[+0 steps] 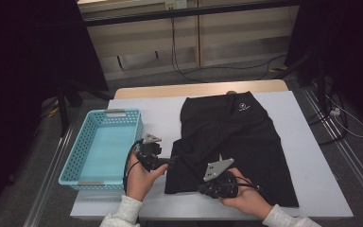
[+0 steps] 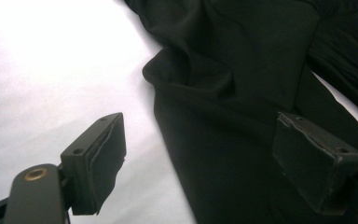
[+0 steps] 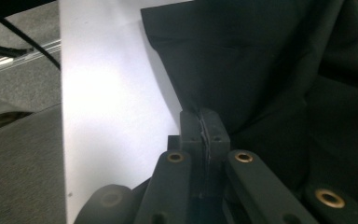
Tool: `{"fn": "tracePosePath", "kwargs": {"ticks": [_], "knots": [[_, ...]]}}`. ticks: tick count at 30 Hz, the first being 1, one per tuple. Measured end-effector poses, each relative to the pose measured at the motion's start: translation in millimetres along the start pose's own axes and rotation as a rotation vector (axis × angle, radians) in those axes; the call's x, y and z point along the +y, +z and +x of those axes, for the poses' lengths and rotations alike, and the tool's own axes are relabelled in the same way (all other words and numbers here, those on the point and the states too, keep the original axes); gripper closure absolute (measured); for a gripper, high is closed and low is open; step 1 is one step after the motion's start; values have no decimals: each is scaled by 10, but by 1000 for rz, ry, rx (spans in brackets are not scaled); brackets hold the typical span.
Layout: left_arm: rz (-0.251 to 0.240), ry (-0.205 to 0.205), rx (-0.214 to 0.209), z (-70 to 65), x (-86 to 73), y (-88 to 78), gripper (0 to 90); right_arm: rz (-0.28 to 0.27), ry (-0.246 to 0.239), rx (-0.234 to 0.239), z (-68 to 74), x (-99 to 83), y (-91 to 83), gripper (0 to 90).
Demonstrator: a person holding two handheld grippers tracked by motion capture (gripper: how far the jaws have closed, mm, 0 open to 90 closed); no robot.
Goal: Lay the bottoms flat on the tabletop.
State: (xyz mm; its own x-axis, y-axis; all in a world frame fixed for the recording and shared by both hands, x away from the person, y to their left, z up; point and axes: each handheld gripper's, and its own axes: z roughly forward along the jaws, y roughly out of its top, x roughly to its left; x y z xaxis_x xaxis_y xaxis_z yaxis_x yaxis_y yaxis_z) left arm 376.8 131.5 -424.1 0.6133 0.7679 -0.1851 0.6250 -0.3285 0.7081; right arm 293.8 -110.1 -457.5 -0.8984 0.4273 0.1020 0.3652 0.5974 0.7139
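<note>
Risk: right gripper (image 3: pixel 204 128) fingers clamp only a thin pinch of shorts (image 1: pixel 236 137), could slip; left gripper (image 2: pixel 200 163) fingers gape apart.

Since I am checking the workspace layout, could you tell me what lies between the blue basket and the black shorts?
In the high view, the left gripper and the hand holding it sit between the blue basket and the black shorts, on white table covering.
</note>
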Motion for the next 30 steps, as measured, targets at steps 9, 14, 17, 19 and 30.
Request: {"fn": "tracePosePath", "kwargs": {"ticks": [9, 14, 17, 19, 30], "knots": [[10, -4, -6, 13, 2, 36, 180, 7, -5, 21, 4, -21, -44, 900], [13, -4, -2, 15, -4, 55, 181, 11, -12, 31, 32, -44, -77, 900], [18, -1, -5, 9, -3, 58, 182, 17, -13, 32, 24, -63, -97, 900], [19, 0, -5, 9, 1, 53, 182, 24, -30, 30, 20, -78, -106, 900], [7, -7, -3, 23, 9, 44, 182, -13, -69, -7, 106, 94, 94, 539]]}}
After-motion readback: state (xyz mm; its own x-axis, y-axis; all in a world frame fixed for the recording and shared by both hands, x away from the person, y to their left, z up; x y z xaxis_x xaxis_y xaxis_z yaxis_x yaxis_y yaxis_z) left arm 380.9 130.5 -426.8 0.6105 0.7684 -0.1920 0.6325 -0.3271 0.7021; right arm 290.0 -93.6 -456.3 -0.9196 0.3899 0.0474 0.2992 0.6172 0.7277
